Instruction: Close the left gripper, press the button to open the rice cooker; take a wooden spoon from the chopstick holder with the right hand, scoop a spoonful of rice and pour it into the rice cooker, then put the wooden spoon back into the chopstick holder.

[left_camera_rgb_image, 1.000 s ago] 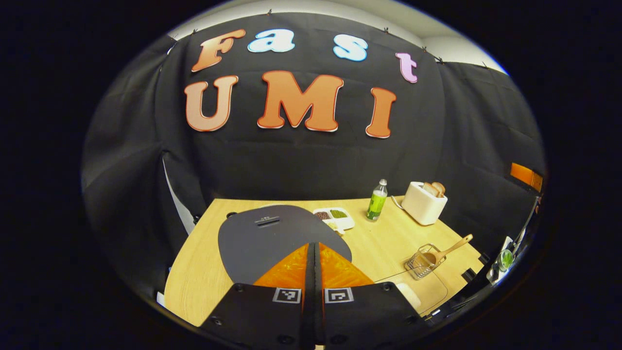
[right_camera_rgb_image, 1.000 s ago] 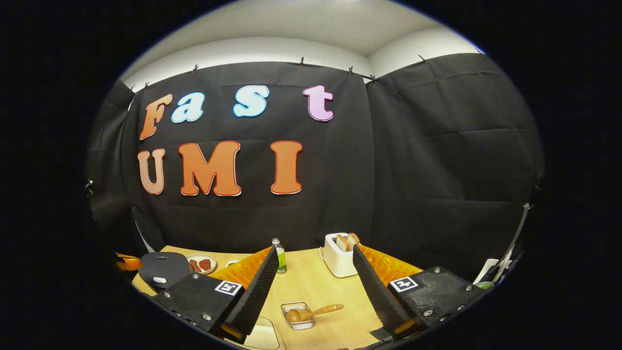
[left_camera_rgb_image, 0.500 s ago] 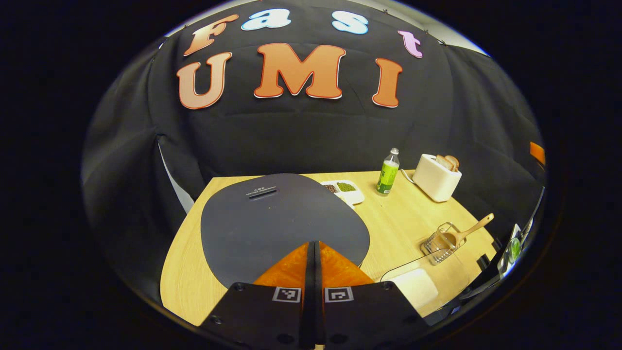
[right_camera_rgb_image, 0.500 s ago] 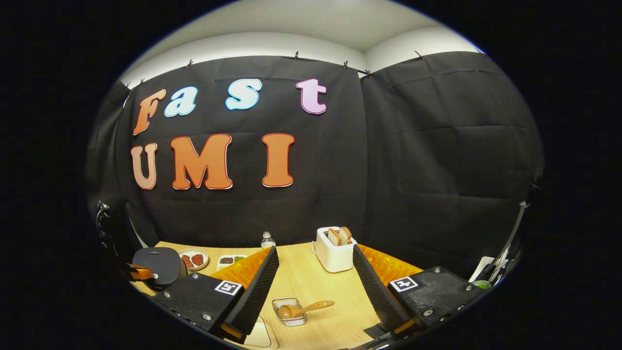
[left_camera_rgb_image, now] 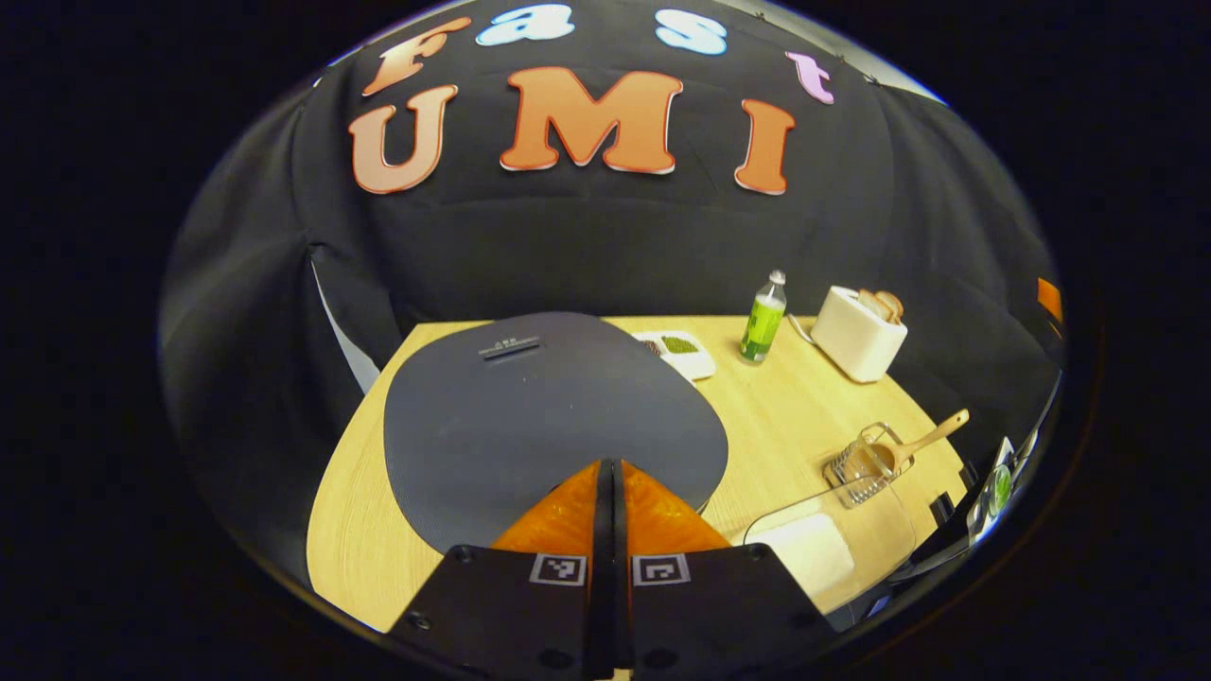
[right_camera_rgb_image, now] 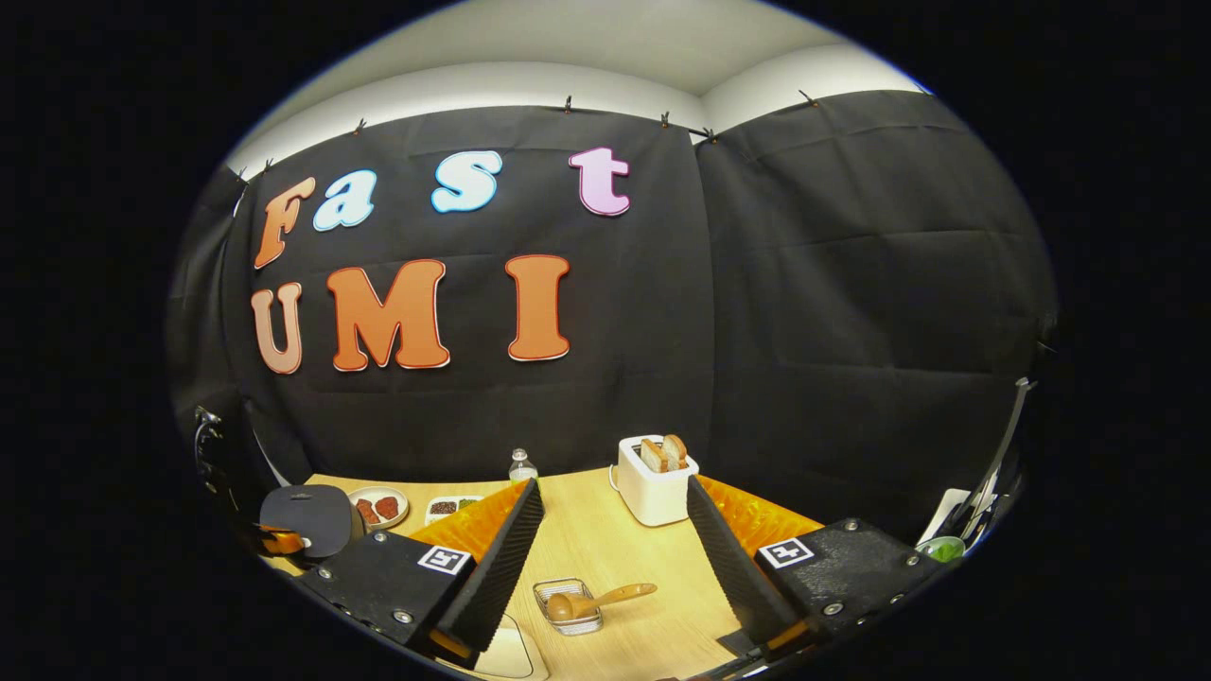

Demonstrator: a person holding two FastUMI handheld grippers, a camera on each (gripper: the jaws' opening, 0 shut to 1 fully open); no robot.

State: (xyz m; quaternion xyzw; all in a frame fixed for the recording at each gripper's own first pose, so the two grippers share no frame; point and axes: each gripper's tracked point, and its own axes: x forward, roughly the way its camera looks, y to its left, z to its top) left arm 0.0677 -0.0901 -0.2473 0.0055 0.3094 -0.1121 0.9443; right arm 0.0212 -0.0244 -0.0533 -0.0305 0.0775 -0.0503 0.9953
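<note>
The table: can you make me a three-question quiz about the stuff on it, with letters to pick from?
1. Where is the wooden spoon?
A. in the wire holder
B. in the toaster
C. on the rice cooker

2. How many bread slices stick out of the toaster?
A. none
B. two
C. five

3. The left hand-held gripper is:
A. wide open
B. holding the bottle
C. shut

Answers: 1 A, its bowl sits in the holder with the handle leaning out. 2 B, two slices show on top. 3 C, its fingers meet above the rice cooker lid.
</note>
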